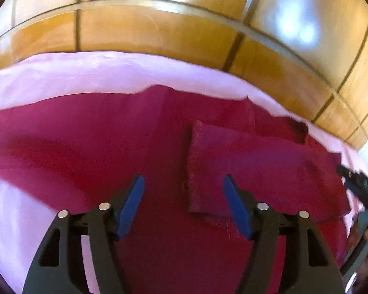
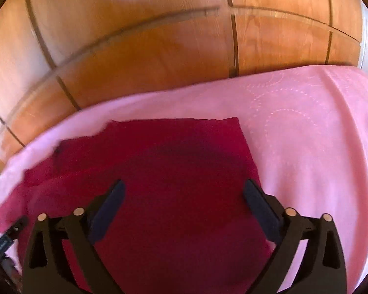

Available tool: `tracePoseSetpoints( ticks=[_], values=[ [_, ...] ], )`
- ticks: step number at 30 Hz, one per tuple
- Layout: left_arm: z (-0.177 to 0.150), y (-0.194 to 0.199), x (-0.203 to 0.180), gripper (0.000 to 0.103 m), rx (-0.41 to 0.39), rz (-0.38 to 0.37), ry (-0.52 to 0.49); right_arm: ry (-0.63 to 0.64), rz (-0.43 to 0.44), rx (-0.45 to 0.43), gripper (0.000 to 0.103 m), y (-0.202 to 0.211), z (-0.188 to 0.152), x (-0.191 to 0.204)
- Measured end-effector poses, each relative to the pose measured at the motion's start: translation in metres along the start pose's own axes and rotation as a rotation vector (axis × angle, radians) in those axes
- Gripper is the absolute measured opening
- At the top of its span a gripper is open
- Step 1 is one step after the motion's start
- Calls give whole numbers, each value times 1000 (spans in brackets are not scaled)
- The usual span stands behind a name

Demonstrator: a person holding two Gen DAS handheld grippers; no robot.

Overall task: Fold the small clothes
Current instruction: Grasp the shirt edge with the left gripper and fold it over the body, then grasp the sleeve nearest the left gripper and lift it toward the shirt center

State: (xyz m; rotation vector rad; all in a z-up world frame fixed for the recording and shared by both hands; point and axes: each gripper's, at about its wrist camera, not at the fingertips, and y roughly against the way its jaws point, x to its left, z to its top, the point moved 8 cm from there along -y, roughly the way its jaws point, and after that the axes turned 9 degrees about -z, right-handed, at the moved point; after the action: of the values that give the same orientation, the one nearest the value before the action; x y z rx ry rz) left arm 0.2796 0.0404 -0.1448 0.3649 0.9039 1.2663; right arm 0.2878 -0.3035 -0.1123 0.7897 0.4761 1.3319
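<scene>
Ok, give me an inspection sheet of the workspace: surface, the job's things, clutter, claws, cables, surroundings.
Surface: pink sheet, stitched circle pattern, lightly wrinkled.
Job's things: red garment spread on the sheet; sleeve folded across its body.
Clutter: nothing seen.
Claws: left claw open above the garment, holding nothing; right claw open above the garment, holding nothing.
Cables: nothing seen.
Surroundings: wooden panels behind the sheet, glossy with glare.
</scene>
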Motion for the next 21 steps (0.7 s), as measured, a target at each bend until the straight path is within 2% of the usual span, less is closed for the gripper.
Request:
tracePoseSetpoints(
  ticks=[5, 8, 11, 14, 19, 21],
  values=[
    [-10, 26, 16, 66, -4, -17, 88, 95, 33, 23, 100, 38, -55, 26],
    [-20, 51, 42, 66, -26, -42, 192, 172, 27, 29, 100, 50, -91, 42],
    [-24, 72, 71, 66, -62, -35, 260, 239, 9, 29, 100, 52, -121, 52],
    [-25, 95, 108, 66, -109, -6, 327, 281, -42, 3, 101, 50, -136, 55],
    [-24, 124, 192, 66, -180, 102, 513, 261, -22, 19, 101, 41, -135, 54],
    [-19, 135, 223, 66, -222, 105, 592, 261, -21, 19, 101, 42, -136, 52]
  ],
)
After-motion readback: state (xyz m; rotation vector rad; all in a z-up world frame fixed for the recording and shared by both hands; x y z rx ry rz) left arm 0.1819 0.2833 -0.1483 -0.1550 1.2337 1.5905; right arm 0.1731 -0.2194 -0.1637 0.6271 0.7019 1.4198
